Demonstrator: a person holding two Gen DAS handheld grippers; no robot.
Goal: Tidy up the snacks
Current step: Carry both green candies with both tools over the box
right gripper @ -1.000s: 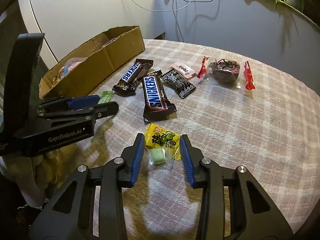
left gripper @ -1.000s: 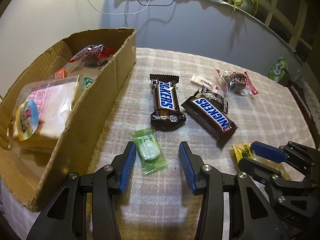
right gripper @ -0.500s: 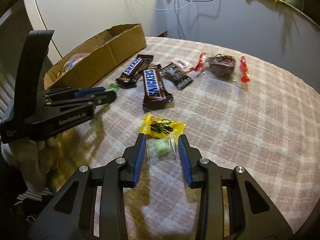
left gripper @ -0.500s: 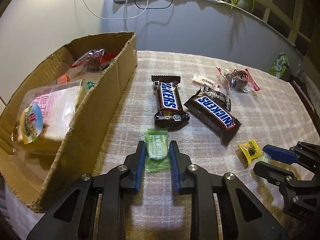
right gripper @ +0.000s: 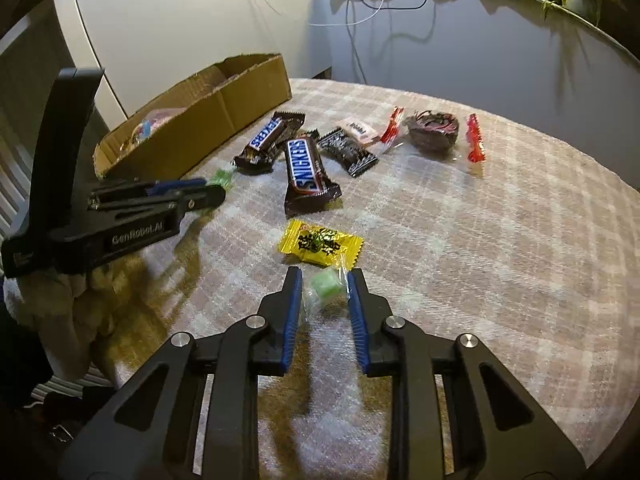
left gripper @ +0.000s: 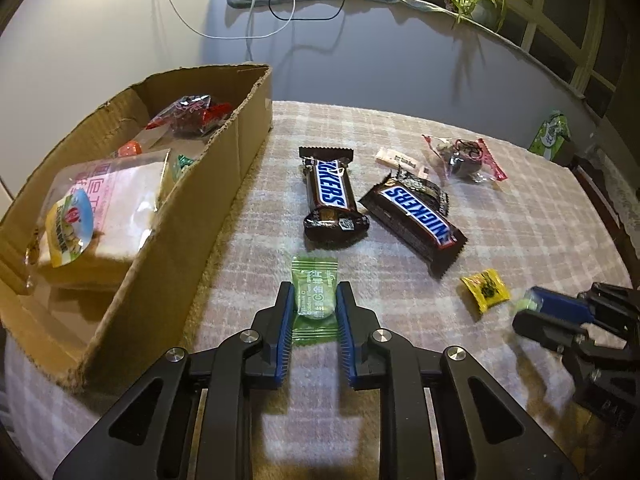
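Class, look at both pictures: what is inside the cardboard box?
Inside the cardboard box lie a large pink-and-white snack bag, a clear red-ended packet and bits of orange and green wrappers. Whatever sits beneath the bag, and the near corner of the floor, is hidden.

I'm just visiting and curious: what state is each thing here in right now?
Left gripper: shut on the green candy.
Right gripper: shut on the clear-wrapped green sweet.
Cardboard box: open, snacks inside.
Two Snickers bars: sealed, flat on the table.
Yellow candy: lying loose.
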